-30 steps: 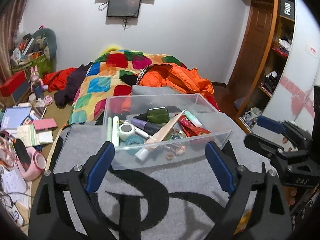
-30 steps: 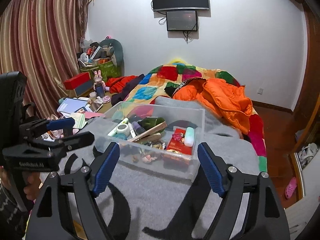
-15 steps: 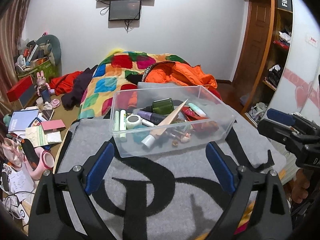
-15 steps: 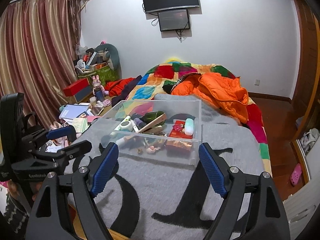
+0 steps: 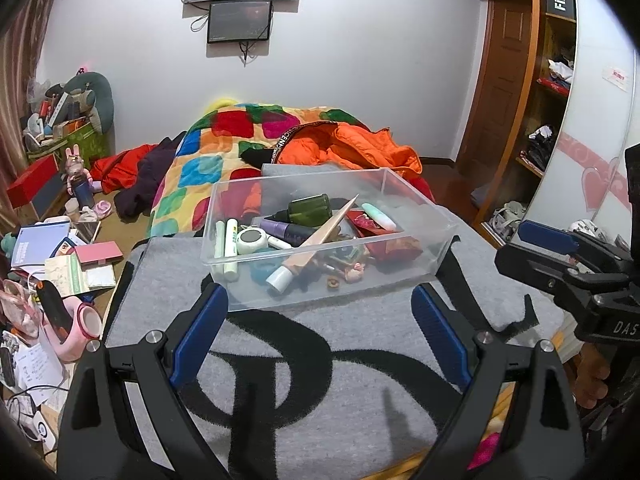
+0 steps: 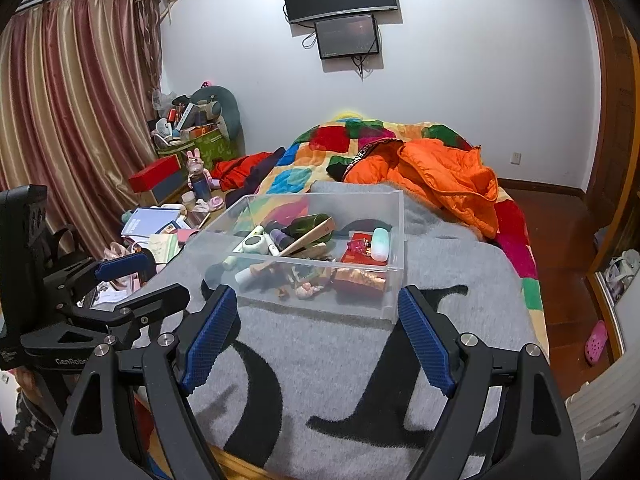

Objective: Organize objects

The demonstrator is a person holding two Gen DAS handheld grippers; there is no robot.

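Left wrist view: the left gripper (image 5: 320,332) is held over a grey blanket (image 5: 320,392) with black lettering, its jaws spread wide with nothing between them. Just ahead of the blue pads, a clear bin (image 5: 328,236) rests on the blanket, which lies on the bed. Inside the bin are seen a green bottle (image 5: 310,210), a purple tube (image 5: 286,232), a white round jar (image 5: 251,239), two pale sticks (image 5: 225,246) along the left wall, a long beige tube (image 5: 316,246) lying diagonally, a red packet (image 5: 370,226) and a mint case (image 5: 378,216). Small trinkets are scattered near the front wall; what they are cannot be told. The right gripper (image 5: 560,256) is seen at the right edge, apart from the bin.

From the right wrist, the right gripper (image 6: 318,338) is also shown with jaws spread and empty, the bin (image 6: 320,248) just beyond them. The left gripper (image 6: 132,280) appears at the left, beside the blanket (image 6: 340,380). Behind the bin, an orange jacket (image 6: 432,176) is heaped on a patchwork quilt (image 6: 320,160).
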